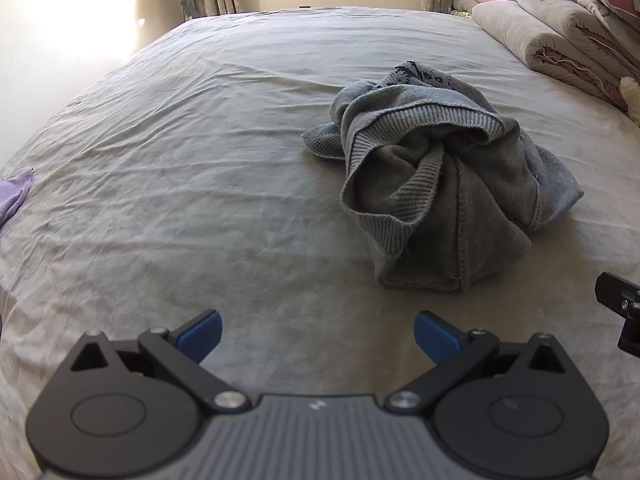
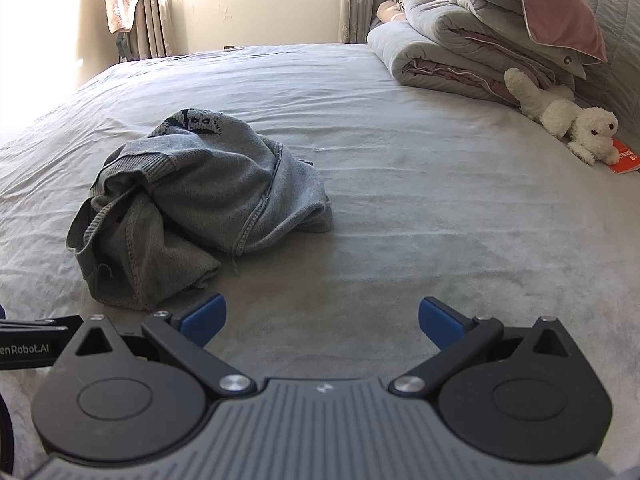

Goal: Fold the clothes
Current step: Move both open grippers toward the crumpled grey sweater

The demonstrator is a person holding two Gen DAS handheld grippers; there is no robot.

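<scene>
**A gray sweater in a heap on the bed, both grippers spread wide**

A gray sweater [image 1: 436, 184] is seen lying in a bunched-up heap on the gray bed sheet [image 1: 192, 152]. It is not folded. Ribbed edges and thick seams are turned outward, and a dark knitted pattern can be seen at the far side of the heap. From the right wrist view the same sweater [image 2: 200, 208] is found to the left, and the sheet [image 2: 440, 208] is wrinkled all around it.

The left gripper [image 1: 318, 336] is held low over the sheet, with the sweater in front of it and a bit to the right. Its blue fingertips [image 1: 202, 334] are spread far apart, and nothing is held between them. The right gripper [image 2: 322, 322] is held the same way: its jaws are released and only bare sheet is seen between them. The near edge of the sweater lies just beside its left blue fingertip [image 2: 204, 318]; touching cannot be told.

Rolled gray blankets [image 2: 460, 40] are stacked at the far right of the bed. A white stuffed dog [image 2: 568, 120] is laid beside them, with a red book [image 2: 626, 158] under its head. A bit of purple cloth [image 1: 14, 196] is seen at the left edge.
</scene>
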